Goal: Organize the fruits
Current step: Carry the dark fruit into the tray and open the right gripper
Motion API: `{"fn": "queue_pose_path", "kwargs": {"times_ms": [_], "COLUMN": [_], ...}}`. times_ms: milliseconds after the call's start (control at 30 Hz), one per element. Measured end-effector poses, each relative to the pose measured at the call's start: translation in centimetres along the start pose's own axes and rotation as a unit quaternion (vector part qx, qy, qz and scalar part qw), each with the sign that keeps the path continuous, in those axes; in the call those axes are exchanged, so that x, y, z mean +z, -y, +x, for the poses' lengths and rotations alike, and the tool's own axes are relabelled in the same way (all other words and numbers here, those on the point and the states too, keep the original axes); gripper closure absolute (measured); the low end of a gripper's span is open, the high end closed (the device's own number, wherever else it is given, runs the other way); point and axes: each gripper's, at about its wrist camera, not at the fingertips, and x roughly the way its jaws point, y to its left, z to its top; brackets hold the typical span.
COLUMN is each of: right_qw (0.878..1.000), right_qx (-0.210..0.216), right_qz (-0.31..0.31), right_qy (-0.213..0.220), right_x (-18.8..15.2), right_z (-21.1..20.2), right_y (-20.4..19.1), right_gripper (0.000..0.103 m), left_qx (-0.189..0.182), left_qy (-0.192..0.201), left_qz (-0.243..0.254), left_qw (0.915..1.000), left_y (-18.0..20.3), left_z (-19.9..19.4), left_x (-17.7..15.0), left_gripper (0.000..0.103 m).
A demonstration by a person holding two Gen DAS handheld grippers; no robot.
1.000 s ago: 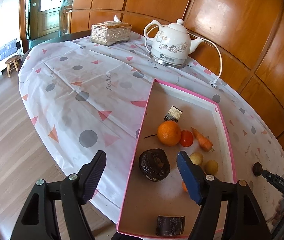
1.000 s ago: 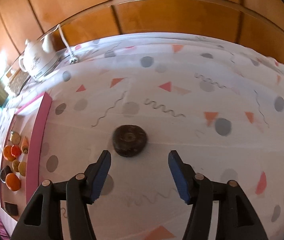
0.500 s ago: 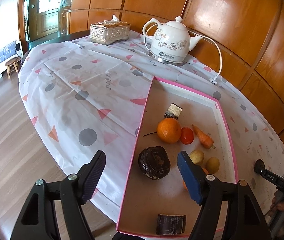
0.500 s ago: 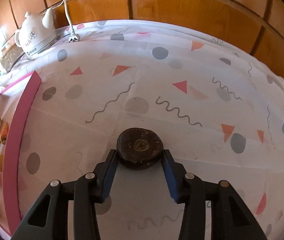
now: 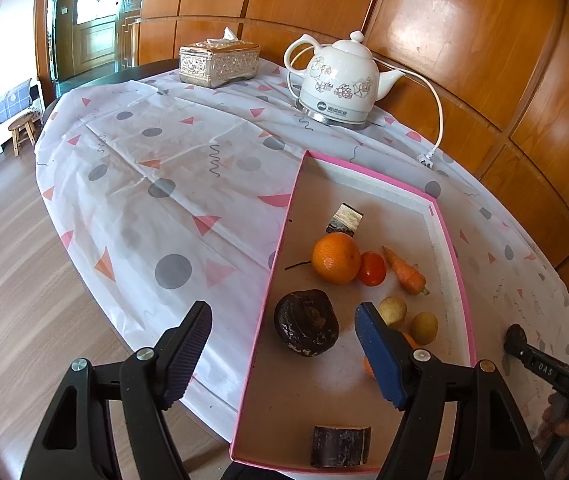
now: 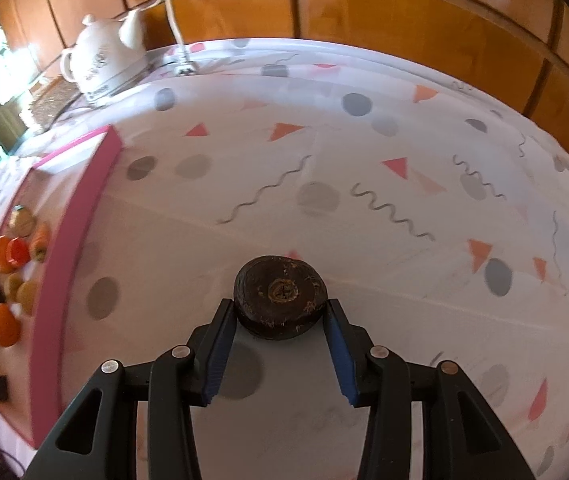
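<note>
Right at the bottom of the right wrist view, the right gripper (image 6: 280, 334) has its blue pads closed in on the dark, round, wrinkled fruit (image 6: 280, 298), gripping its sides just under centre frame; whether it has left the white plastic tablecloth with grey dots and pink triangles (image 6: 364, 184) I can't tell. Those jaws have just been closing, with the fruit between them. To my eye that was the last loose piece on the cloth, so what remains is the carry across to the pink-rimmed shallow cardboard tray (image 6: 72, 248) at the left edge. Over in the left wrist view, the left gripper (image 5: 284, 354) hangs idle with jaws wide and nothing in them, low in the frame above the tray. Inside it already: a second dark wrinkled fruit (image 5: 306, 328), two small yellow-green fruits (image 5: 408, 318), a large orange (image 5: 335, 257), a red tomato (image 5: 371, 268), a small carrot (image 5: 404, 274). Mostly done, I'd say. Writing: "DAS" on the other gripper's black arm at lower right, and a round logo with small characters, too fine to read, on the white floral ceramic kettle (image 5: 338, 80) at the far top.
</note>
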Motion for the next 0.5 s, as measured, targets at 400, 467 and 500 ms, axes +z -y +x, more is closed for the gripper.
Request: {"fn": "queue_pose_path", "kwargs": {"times_ms": [400, 467, 500], "right_qw": [0.998, 0.997, 0.996], "right_qx": [0.05, 0.06, 0.067], "right_qz": [-0.029, -0.042, -0.049], "right_qy": [0.006, 0.013, 0.017], "right_x": [-0.9, -0.5, -0.2], "right_z": [-2.3, -3.0, -3.3], "right_y": [-3.6, -4.7, -5.4], "right_gripper": [0.058, 0.058, 0.058], "left_qx": [-0.002, -0.001, 0.0], "left_qy": [0.008, 0.011, 0.011], "left_qz": [-0.012, -0.016, -0.018], "left_qw": [0.9999, 0.9998, 0.9998], "left_y": [-0.5, -0.8, -0.9], "left_z": [-0.7, -0.8, -0.8], "left_x": [0.3, 0.5, 0.5], "left_gripper": [0.028, 0.028, 0.028]}}
